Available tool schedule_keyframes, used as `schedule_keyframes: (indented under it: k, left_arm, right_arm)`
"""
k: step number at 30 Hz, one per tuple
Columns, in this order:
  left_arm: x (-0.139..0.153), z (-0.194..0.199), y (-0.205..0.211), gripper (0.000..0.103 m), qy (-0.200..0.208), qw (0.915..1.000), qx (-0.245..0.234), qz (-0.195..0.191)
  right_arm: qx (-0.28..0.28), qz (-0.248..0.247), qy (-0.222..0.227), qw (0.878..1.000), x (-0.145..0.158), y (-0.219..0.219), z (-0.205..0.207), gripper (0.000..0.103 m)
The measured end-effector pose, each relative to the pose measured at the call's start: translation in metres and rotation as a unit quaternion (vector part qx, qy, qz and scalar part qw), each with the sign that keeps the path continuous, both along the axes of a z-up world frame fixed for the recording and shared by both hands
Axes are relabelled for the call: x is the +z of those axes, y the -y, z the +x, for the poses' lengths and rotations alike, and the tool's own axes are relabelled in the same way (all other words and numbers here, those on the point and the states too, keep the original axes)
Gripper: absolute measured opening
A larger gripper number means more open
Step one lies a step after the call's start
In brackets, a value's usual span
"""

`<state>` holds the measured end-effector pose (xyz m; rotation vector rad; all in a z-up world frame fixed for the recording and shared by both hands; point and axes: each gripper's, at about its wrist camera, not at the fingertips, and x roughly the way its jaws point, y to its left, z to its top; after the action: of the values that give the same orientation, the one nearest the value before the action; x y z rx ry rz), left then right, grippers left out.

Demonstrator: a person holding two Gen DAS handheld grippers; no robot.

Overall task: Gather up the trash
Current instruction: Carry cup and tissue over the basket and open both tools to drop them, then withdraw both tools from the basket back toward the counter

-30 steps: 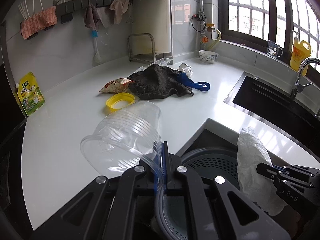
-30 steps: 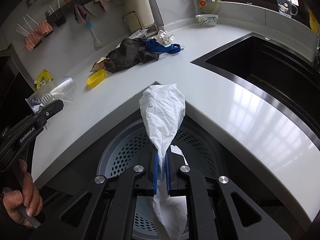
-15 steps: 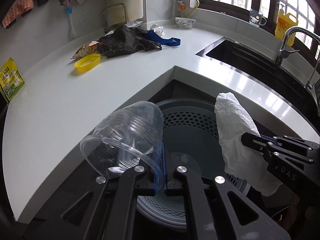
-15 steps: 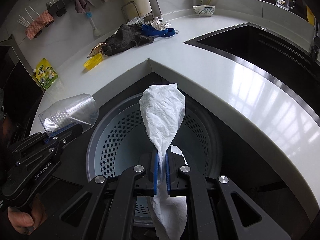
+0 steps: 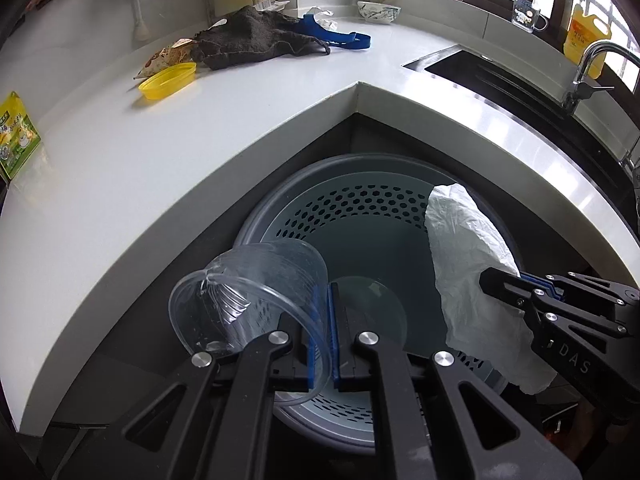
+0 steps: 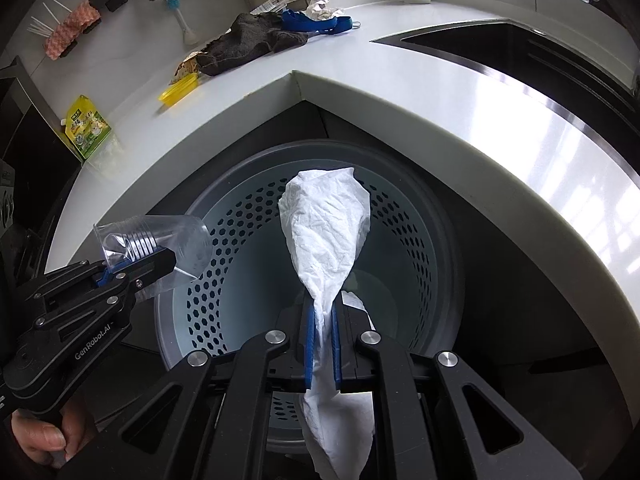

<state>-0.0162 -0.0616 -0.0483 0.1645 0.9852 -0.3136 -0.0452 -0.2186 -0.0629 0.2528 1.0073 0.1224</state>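
My left gripper [image 5: 324,312] is shut on the rim of a clear plastic cup [image 5: 248,296], held tilted over the left rim of the grey perforated trash bin [image 5: 360,204]. The cup [image 6: 152,244] and left gripper [image 6: 138,264] also show in the right wrist view. My right gripper [image 6: 322,316] pinches a crumpled white paper towel [image 6: 326,232] over the middle of the bin [image 6: 400,216], its jaws slightly parted around the paper. The towel [image 5: 468,264] and right gripper [image 5: 504,286] also show at the right of the left wrist view.
The white L-shaped counter [image 5: 120,168] wraps around the bin. On it lie a yellow lid [image 5: 168,80], a snack wrapper [image 5: 164,58], a dark cloth [image 5: 252,36], a blue strap [image 5: 340,38] and crumpled paper [image 6: 322,8]. A black sink [image 5: 520,84] is at the right.
Both grippers have moved from the counter edge down over the bin, carrying the cup and the paper towel. The right gripper's jaws look slightly wider around the towel.
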Motion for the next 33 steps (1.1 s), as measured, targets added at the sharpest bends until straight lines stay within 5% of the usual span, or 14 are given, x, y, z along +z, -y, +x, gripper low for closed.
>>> schedule_keyframes:
  k: [4, 6, 8, 33]
  left_arm:
    - [-0.002, 0.001, -0.001, 0.012, 0.000, 0.9999, 0.003, 0.011]
    - [-0.002, 0.003, -0.002, 0.033, -0.003, 0.9999, 0.008, 0.011]
    - [0.001, 0.002, -0.006, 0.070, 0.004, 0.9999, 0.014, 0.002]
    - [0.011, 0.004, -0.013, 0.077, 0.022, 0.9994, 0.026, -0.007]
  right_arm:
    - [-0.005, -0.007, 0.012, 1.000, 0.003, 0.001, -0.004, 0.045]
    - [-0.007, -0.010, 0.014, 1.000, 0.004, 0.003, -0.004, 0.045]
    - [-0.009, -0.009, 0.014, 1.000, 0.004, 0.005, -0.005, 0.045]
    - [-0.029, -0.008, 0.017, 0.999, 0.007, 0.012, -0.009, 0.048]
